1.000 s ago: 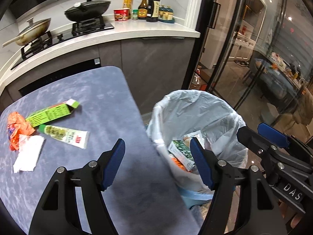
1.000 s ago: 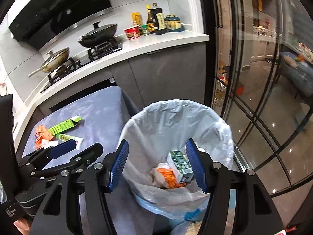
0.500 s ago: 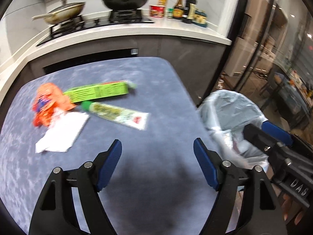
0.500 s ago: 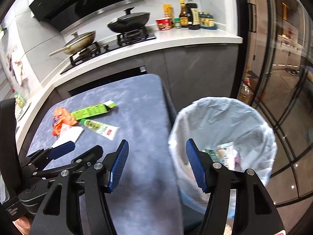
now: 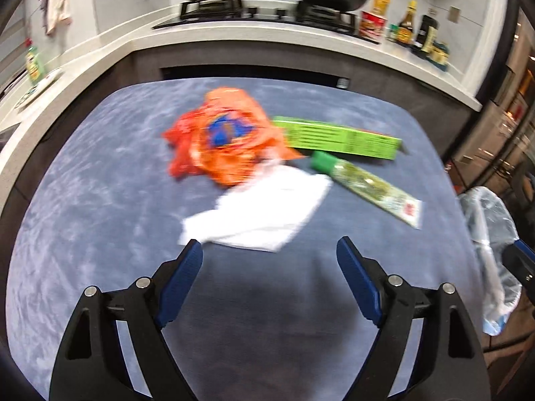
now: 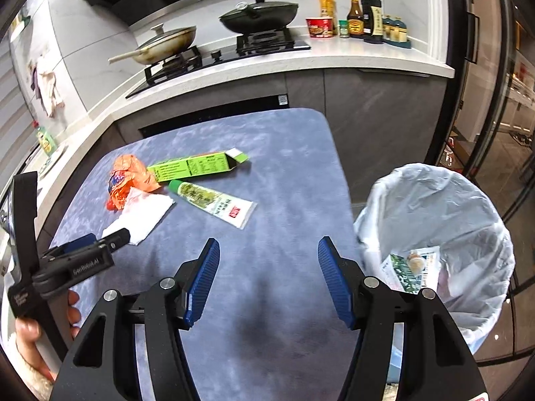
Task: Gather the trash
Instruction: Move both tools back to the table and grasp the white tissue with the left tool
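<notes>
The left claw [image 5: 269,260] has swung away from the trash bin [image 6: 434,183] to the white napkin [image 5: 264,210] on the blue table [image 5: 100,200], empty and opening wider, so that trash goes next, while the right claw [image 6: 269,260] hangs open and empty.

"genrobot.ai" on the left gripper [image 6: 100,245] body
</notes>
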The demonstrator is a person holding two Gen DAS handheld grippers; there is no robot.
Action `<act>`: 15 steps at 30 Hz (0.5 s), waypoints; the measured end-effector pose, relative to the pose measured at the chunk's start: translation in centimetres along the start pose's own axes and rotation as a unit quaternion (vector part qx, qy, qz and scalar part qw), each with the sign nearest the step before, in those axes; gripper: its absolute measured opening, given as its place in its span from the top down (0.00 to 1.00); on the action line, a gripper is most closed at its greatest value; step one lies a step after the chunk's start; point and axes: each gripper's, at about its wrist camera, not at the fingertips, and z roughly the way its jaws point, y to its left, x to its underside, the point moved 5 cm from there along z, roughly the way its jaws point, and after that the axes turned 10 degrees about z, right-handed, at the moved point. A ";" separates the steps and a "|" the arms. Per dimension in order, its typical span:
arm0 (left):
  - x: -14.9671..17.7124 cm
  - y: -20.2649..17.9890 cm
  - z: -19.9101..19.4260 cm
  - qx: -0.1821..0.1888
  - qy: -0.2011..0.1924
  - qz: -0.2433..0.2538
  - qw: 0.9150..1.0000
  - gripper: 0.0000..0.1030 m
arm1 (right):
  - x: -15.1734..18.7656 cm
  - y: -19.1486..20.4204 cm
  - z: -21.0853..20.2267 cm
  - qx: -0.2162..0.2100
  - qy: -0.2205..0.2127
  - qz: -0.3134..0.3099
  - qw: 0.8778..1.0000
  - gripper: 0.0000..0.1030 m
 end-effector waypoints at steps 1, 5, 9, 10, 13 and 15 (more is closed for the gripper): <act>0.1 0.6 0.2 -0.006 0.001 -0.002 1.000 0.24 | 0.1 0.4 0.3 -0.001 0.003 -0.003 1.000 0.42; 0.3 3.1 1.1 -0.020 0.007 -0.021 1.000 0.23 | 0.1 1.5 1.1 -0.005 0.009 -0.012 1.000 0.42; 0.4 4.5 2.0 -0.023 0.014 -0.030 0.999 0.23 | 0.2 2.4 2.0 -0.007 0.014 -0.018 1.000 0.42; 0.4 4.7 2.3 -0.020 0.016 -0.032 0.999 0.23 | 0.2 2.5 2.2 -0.008 0.016 -0.018 1.000 0.42; 0.3 5.0 2.8 -0.012 0.015 -0.033 0.999 0.23 | 0.2 2.9 2.8 -0.009 0.021 -0.020 1.000 0.42; 0.2 4.9 3.2 -0.003 0.015 -0.031 0.999 0.23 | 0.3 3.2 3.1 -0.010 0.024 -0.021 0.999 0.42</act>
